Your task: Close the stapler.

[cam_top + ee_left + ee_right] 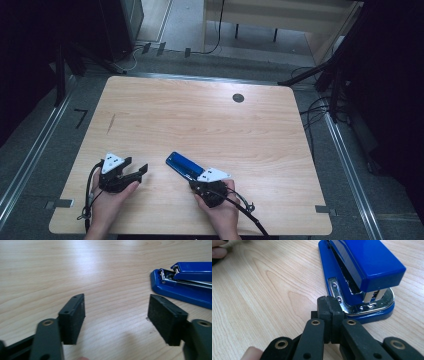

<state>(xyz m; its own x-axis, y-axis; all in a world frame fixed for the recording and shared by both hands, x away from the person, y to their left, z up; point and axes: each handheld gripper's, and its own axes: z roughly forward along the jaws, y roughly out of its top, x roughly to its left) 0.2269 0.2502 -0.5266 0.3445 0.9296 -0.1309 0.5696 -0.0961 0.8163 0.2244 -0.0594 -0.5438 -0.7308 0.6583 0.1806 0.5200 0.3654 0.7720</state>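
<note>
Left gripper (134, 169): black two-jaw tool with a grey three-cornered plate, held in the person's left hand (111, 200) near the front-left corner of the table; jaws spread apart, nothing between them.
Left gripper, own view (116, 313): two black padded jaws rise from the bottom edge, bare wood showing in the gap; the stapler lies off to the upper right, apart from both pads.
Right gripper (192, 184): black two-jaw tool with a grey plate, held in the person's right hand (220, 212) at the front middle of the table; jaws pressed together, pinching nothing.
Right gripper, own view (330, 305): closed tips sit right at the near edge of the stapler's base, beside its chrome anvil plate; whether they touch it cannot be told.
Blue metal desk stapler with chrome fittings (359, 272): lies flat on its base on the table, arm down, slightly front of centre (183, 165), set on a diagonal; its near end lies at the right gripper, its far end points up and left.
Light wooden table with rounded corners (200, 120): bears the stapler and both grippers.
Round dark grommet hole (238, 98): in the tabletop near the far edge, well apart from the stapler.
Black cables (245, 210): trail from each gripper toward the front edge.
</note>
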